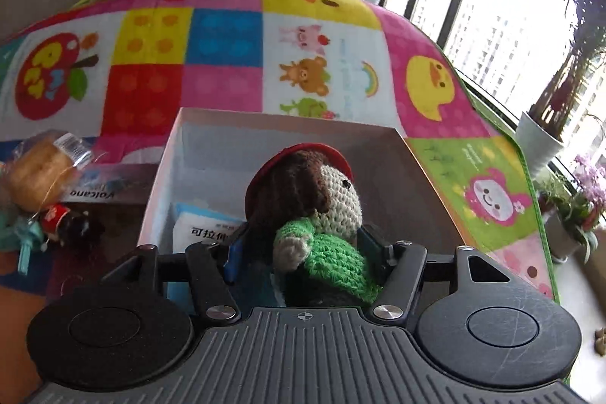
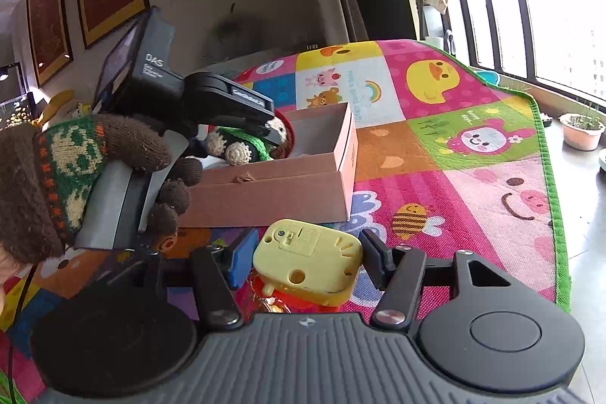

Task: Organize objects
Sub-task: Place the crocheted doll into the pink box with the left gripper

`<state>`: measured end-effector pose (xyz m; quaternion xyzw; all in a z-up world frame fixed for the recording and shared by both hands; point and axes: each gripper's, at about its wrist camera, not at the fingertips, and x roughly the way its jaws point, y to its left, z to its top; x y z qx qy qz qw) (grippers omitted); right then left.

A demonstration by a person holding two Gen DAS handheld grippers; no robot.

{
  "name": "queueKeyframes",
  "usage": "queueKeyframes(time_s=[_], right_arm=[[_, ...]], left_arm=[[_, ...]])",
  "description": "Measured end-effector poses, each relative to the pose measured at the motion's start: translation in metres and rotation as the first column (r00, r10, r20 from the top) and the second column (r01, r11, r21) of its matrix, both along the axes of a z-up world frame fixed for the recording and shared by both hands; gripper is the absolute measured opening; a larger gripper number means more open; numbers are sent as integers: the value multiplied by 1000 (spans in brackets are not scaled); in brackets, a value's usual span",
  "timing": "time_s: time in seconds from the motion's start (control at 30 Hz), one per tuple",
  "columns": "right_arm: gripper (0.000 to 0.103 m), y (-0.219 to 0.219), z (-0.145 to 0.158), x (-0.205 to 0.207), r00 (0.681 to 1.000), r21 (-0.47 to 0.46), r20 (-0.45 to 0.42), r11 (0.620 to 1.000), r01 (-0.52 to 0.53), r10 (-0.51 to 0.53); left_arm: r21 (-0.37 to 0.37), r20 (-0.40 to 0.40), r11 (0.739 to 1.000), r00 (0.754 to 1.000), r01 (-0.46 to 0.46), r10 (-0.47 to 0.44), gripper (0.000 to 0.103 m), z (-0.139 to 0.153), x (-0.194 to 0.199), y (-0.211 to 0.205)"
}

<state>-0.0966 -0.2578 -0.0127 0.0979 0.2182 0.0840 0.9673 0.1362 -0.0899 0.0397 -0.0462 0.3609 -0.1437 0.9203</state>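
My left gripper (image 1: pixel 299 248) is shut on a crocheted doll (image 1: pixel 314 226) with brown hair, a red hat and a green top, and holds it over the open cardboard box (image 1: pixel 288 127). A white packet with blue print (image 1: pixel 204 229) lies inside the box. In the right wrist view the left gripper (image 2: pixel 261 131) holds the doll (image 2: pixel 242 142) at the box's (image 2: pixel 303 188) left end. My right gripper (image 2: pixel 303 256) is shut on a yellow plastic toy (image 2: pixel 306 260), upside down, just above the play mat (image 2: pixel 454 176) in front of the box.
A wrapped bread roll (image 1: pixel 41 173), a small dark toy (image 1: pixel 75 226) and a printed card lie left of the box. A gloved hand (image 2: pixel 75 169) holds the left gripper. Potted plants (image 1: pixel 541 138) stand by the window past the mat's right edge.
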Motion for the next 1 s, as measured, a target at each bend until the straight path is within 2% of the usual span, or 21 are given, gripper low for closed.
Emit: queueKeyframes(time_s=[0.1, 0.17, 0.23, 0.37, 0.43, 0.5, 0.6, 0.7, 0.87, 0.97, 1.0], right_arm=[[58, 0, 0, -1, 1000, -1, 2, 1000, 3, -3], [58, 0, 0, -1, 1000, 0, 4, 1000, 2, -2], [58, 0, 0, -1, 1000, 1, 2, 1000, -2, 2], [58, 1, 0, -1, 1000, 1, 3, 1000, -4, 4], [58, 0, 0, -1, 1000, 4, 0, 1000, -2, 2], [58, -2, 0, 2, 1000, 14, -20, 1000, 1, -1], [58, -5, 5, 12, 995, 17, -98, 1000, -24, 26], [58, -8, 37, 26, 994, 10, -93, 998, -58, 59], [58, -12, 125, 70, 995, 51, -32, 994, -94, 95], [60, -1, 159, 100, 997, 14, -3, 997, -72, 72], [73, 4, 165, 109, 998, -2, 5, 998, -56, 56]], left_arm=[[-50, -6, 999, 1000, -16, 16, 63, 3, 4, 10], [-91, 29, 995, 998, -45, 48, 56, 11, -2, 21], [-137, 70, 989, 996, -51, 61, 55, 25, -13, 31], [-215, 84, 977, 996, -8, 27, 47, 42, -34, 40], [-250, 102, 968, 995, 23, 3, 46, 43, -53, 47], [-241, 133, 969, 991, 46, -14, 46, 39, -80, 61], [-172, 163, 983, 986, 70, -42, 46, 24, -122, 86], [-139, 139, 986, 987, 97, -78, 46, 5, -155, 112], [-231, 99, 971, 994, 62, -40, 46, -15, -182, 151], [-261, 95, 965, 995, 27, -3, 46, -19, -185, 168], [-264, 94, 964, 995, 14, 12, 46, -18, -186, 172]])
